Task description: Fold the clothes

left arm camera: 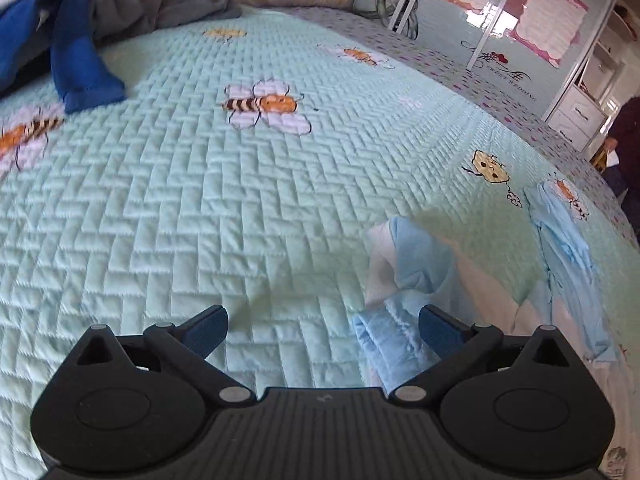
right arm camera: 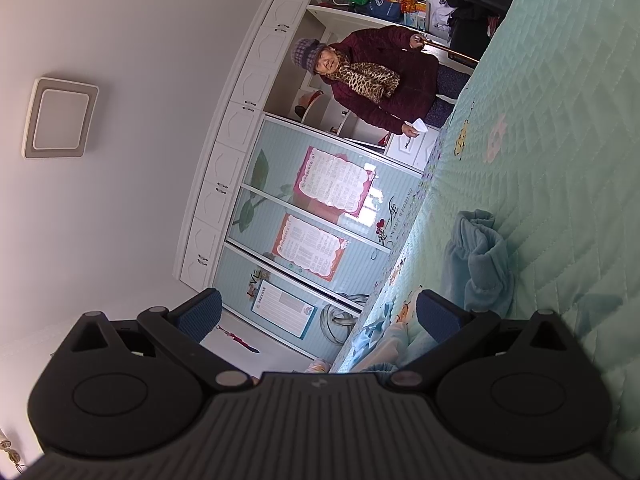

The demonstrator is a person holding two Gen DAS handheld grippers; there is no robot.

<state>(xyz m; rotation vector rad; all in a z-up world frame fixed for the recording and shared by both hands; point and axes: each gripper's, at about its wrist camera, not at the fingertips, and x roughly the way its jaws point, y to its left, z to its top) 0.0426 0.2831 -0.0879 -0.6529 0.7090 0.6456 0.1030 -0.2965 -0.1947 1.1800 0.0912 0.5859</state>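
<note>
While one mint quilt covers the whole bed, printed with bees, its largest load is one heap of clothes at the far left corner: a dark blue piece hanging forward, grey ones behind it. One wardrobe with sliding doors stands beyond the bed's far edge, three paper sheets stuck on its panels. One person in a maroon coat stands at its open end, holding something white.

Nearer, the pale blue garment lies crumpled on the quilt, one part just ahead of the left gripper and a long strip trailing off to the right. The right wrist view, rolled sideways, shows one bunched pale blue cuff on the quilt.

Two grippers show. The left one stands wide, holding nothing, its right finger in front of the blue cloth. The right gripper is likewise wide and empty, above the bed's edge, near the cuff.
</note>
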